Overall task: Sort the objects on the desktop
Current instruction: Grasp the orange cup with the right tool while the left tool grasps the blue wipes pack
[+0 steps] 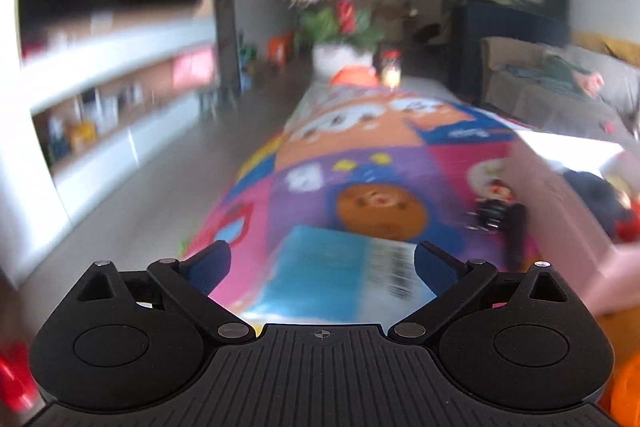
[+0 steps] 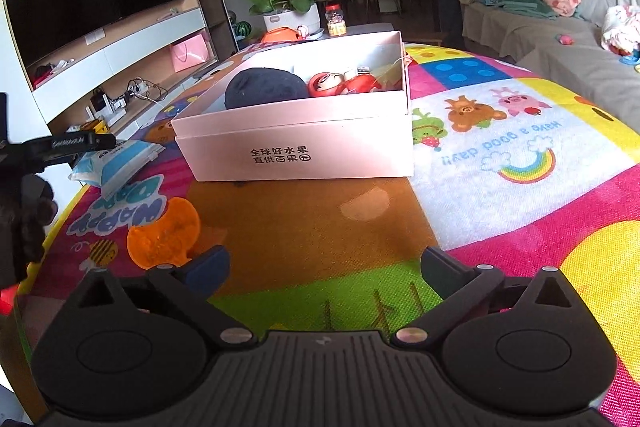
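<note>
Your left gripper (image 1: pixel 322 263) hovers, jaws spread, over the light-blue plastic tissue pack (image 1: pixel 332 275) at lower centre, while your right gripper (image 2: pixel 326 267), also spread, faces the pink cardboard box (image 2: pixel 296 143) mid-frame.

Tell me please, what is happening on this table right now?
A person is sorting loose things into a pink box on a colourful mat. The box already holds a dark cap and red toys. The left claw is open and hovers over a blue packet, apparently about to take it. The right claw is open and empty, facing the box. An orange plastic piece lies on the mat.
</note>
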Demonstrator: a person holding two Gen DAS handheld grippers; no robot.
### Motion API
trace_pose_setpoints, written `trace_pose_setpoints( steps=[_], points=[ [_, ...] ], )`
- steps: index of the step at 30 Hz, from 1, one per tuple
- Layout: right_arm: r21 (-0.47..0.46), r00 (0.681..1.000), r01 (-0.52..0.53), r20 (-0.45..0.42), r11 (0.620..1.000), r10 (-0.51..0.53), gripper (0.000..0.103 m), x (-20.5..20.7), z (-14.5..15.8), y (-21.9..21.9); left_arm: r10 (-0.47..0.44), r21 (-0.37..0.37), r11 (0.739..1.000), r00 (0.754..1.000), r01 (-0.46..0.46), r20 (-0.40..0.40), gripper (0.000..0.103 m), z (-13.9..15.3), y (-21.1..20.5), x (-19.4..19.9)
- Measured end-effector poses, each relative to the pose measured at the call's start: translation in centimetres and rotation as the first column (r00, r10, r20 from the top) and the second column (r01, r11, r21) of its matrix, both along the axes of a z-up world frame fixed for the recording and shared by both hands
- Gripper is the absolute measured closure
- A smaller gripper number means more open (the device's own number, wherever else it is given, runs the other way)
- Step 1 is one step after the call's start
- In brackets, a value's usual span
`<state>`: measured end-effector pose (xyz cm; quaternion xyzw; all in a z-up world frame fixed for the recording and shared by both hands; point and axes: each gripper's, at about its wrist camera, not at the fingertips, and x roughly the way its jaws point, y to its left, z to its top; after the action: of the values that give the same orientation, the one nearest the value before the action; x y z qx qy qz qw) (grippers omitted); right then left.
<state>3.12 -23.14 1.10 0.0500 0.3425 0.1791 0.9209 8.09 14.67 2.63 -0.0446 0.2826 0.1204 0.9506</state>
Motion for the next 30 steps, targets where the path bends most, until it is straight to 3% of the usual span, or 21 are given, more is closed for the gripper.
trace_pose_setpoints(
  steps=[3,4,6,8,10,12,13,15,20,22,24,27,30],
  points=[
    [-0.004,1.000,0.002,-0.004,1.000,-0.002,0.001,0.0,0.0,0.1,-0.077,-0.191,0.979,0.997,0.070,-0.030,0.002,-0.6,1.8,0.8],
    [-0.004,1.000,0.002,-0.006,1.000,-0.002,0.001,0.0,-0.1,0.1,-0.125,-0.215,0.970,0.992,0.118,-0.020,0.002,-0.6,1.4,0.5],
    [-0.006,1.000,0.001,-0.013,1.000,-0.001,0.001,0.0,-0.1,0.1,-0.243,-0.193,0.952,0.970,0.238,-0.003,0.001,-0.7,-0.5,-1.0],
    [-0.012,1.000,-0.001,-0.013,1.000,0.001,0.001,-0.1,-0.1,0.2,-0.380,-0.196,0.909,0.924,0.368,-0.026,0.001,-1.1,-2.9,-2.3],
    [-0.017,1.000,-0.008,-0.010,1.000,0.007,0.001,-0.1,-0.1,0.3,-0.531,-0.203,0.834,0.846,0.513,-0.043,0.001,-1.5,-5.1,-4.2],
    [-0.028,1.000,-0.020,-0.005,0.999,0.019,0.001,-0.2,0.0,0.6,-0.612,-0.120,0.788,0.789,0.604,-0.052,0.001,-1.6,-7.2,-6.3],
    [-0.034,0.999,-0.035,-0.002,0.999,0.035,0.001,-0.2,0.1,0.9,-0.622,-0.058,0.783,0.781,0.619,-0.058,0.001,-1.5,-8.0,-7.3],
    [-0.045,0.995,-0.104,0.006,0.994,0.104,0.001,-0.4,0.5,2.0,-0.600,0.042,0.797,0.797,0.603,-0.068,0.001,-1.0,-8.9,-8.6],
    [-0.123,0.947,-0.308,0.056,0.943,0.316,0.001,-1.3,1.8,7.5,-0.394,0.202,0.898,0.919,0.391,-0.026,0.000,0.1,-8.3,-9.0],
    [-0.155,0.930,-0.353,0.054,0.923,0.365,0.004,-1.0,1.7,9.6,-0.313,0.222,0.928,0.950,0.301,0.021,0.000,0.5,-7.9,-8.7],
    [-0.197,0.921,-0.371,0.049,0.907,0.387,0.015,-0.5,1.1,11.3,-0.279,0.193,0.945,0.959,0.264,0.051,0.000,1.2,-7.1,-7.8],
    [-0.210,0.923,-0.374,0.009,0.904,0.384,0.046,0.6,0.6,12.0,-0.299,0.173,0.943,0.953,0.286,0.050,0.000,1.5,-7.0,-6.4],
    [-0.195,0.941,-0.326,0.031,0.925,0.338,0.046,0.4,1.3,10.7,-0.313,0.192,0.932,0.950,0.306,0.006,0.000,0.4,-8.0,-4.5]
  ],
)
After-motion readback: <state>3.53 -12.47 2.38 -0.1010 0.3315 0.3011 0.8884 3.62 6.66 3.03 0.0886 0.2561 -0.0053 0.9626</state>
